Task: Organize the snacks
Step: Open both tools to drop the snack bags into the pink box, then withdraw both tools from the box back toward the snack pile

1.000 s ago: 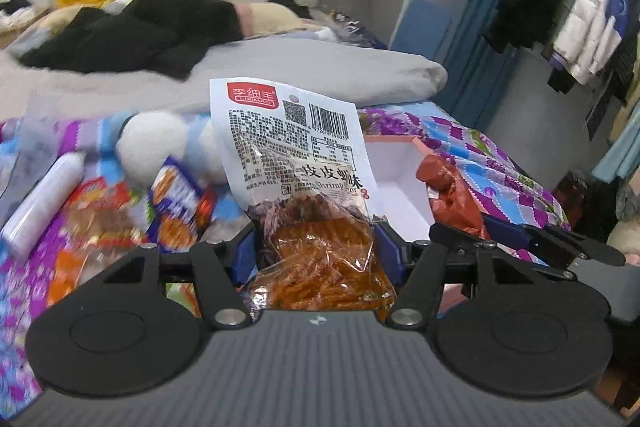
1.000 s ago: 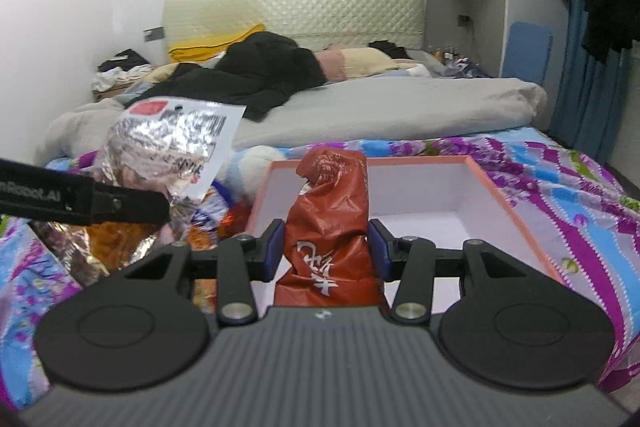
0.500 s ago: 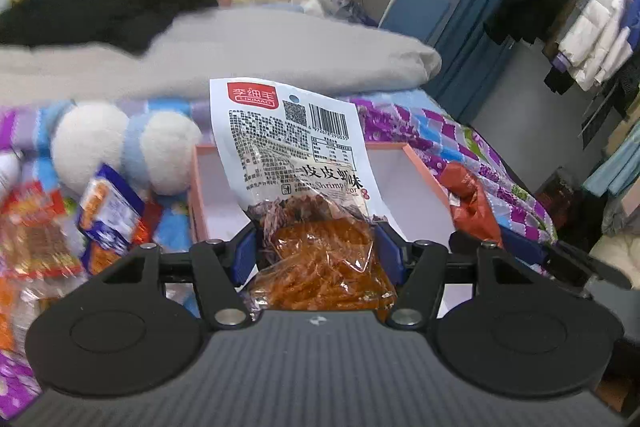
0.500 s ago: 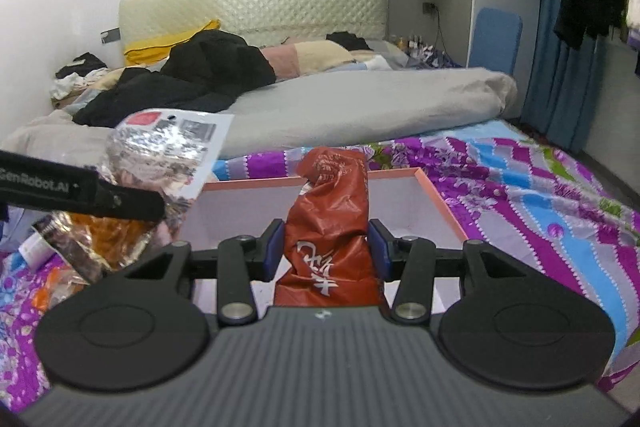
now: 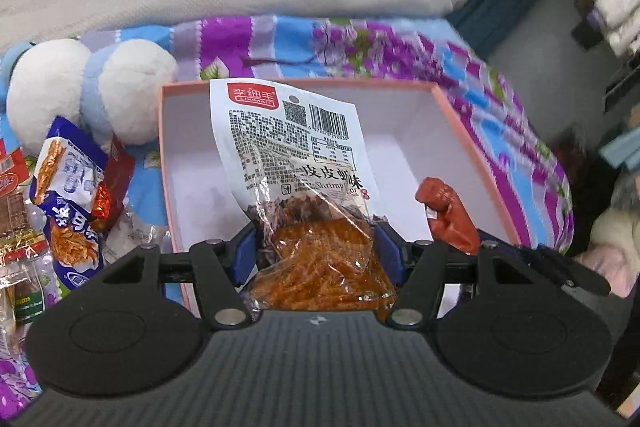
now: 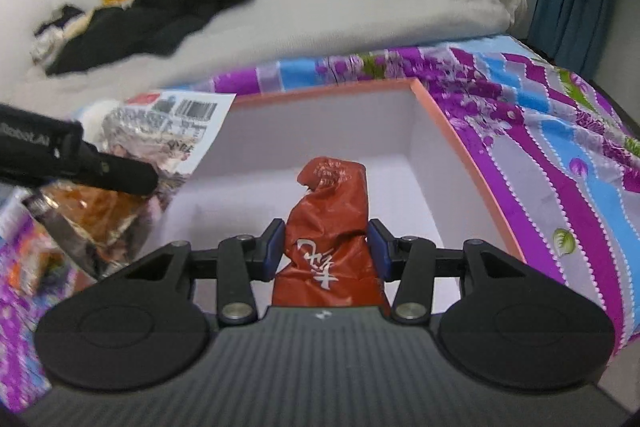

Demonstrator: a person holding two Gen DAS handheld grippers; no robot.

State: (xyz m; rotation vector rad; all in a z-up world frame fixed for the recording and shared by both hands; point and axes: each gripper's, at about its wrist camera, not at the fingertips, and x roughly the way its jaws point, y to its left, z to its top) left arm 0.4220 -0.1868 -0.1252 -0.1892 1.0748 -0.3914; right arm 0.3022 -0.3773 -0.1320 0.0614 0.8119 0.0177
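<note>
My left gripper (image 5: 316, 251) is shut on a clear-and-white shrimp snack bag (image 5: 296, 163) of orange strips, held upright over the near left part of an open pink box (image 5: 460, 123) with a white inside. My right gripper (image 6: 326, 247) is shut on a crumpled red snack packet (image 6: 332, 211), held over the box (image 6: 452, 131) near its front. The red packet (image 5: 448, 211) also shows at the right in the left wrist view. The shrimp bag (image 6: 160, 131) and the left gripper's finger (image 6: 80, 163) show at the left in the right wrist view.
Several loose snack packets (image 5: 68, 195) lie on the purple flowered bedspread (image 5: 400, 47) left of the box. A white and blue plush toy (image 5: 88, 95) sits behind them. A grey duvet (image 6: 340, 23) and dark clothes (image 6: 160, 3) lie further back.
Both grippers have moved forward and tipped down with their packets, so both now hang over the inside of the pink box. Their grips have not changed.
</note>
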